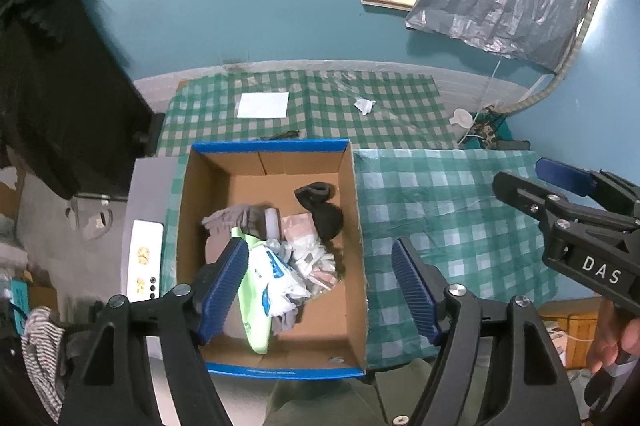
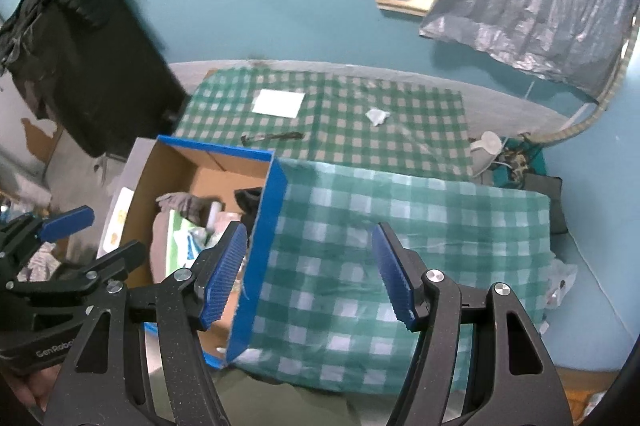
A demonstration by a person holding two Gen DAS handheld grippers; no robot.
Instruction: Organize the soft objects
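Two grippers hang above the work surface, both pointing steeply down, neither carrying anything. The left gripper (image 1: 320, 290) has its jaws spread wide with only air between the blue pads; the right gripper (image 2: 308, 272) stands apart too, somewhat narrower, also with nothing between its pads.

Soft objects: a mixed heap (image 1: 276, 254) sits inside the cardboard box (image 1: 356, 218), toward the box's 9 o'clock half as seen from the left wrist. The heap includes a grey cloth (image 1: 236, 220), a pale green piece (image 1: 250, 310), crumpled white plastic bags and a black sock-like item (image 1: 322, 211) at about 1 o'clock of the pile. The box floor toward 6 o'clock is bare.

Key relation: in the left wrist view the heap lies directly under the left finger and slightly inward, so the left gripper is straight over the box. The right gripper sits over the folded green checked cloth (image 2: 400, 246), with the box's blue-edged wall (image 2: 260, 238) just at its left pad; box contents lie at its 9 o'clock. The cloth's long axis runs 9 to 3 in that view.

Judgement: loose items appear boxed already. The checked cloth looks like the nearest soft item outside the box, and the right hand is nearer to it. Small white scraps (image 1: 364, 105) remain at 12 o'clock on the far cloth; what they are I cannot tell.
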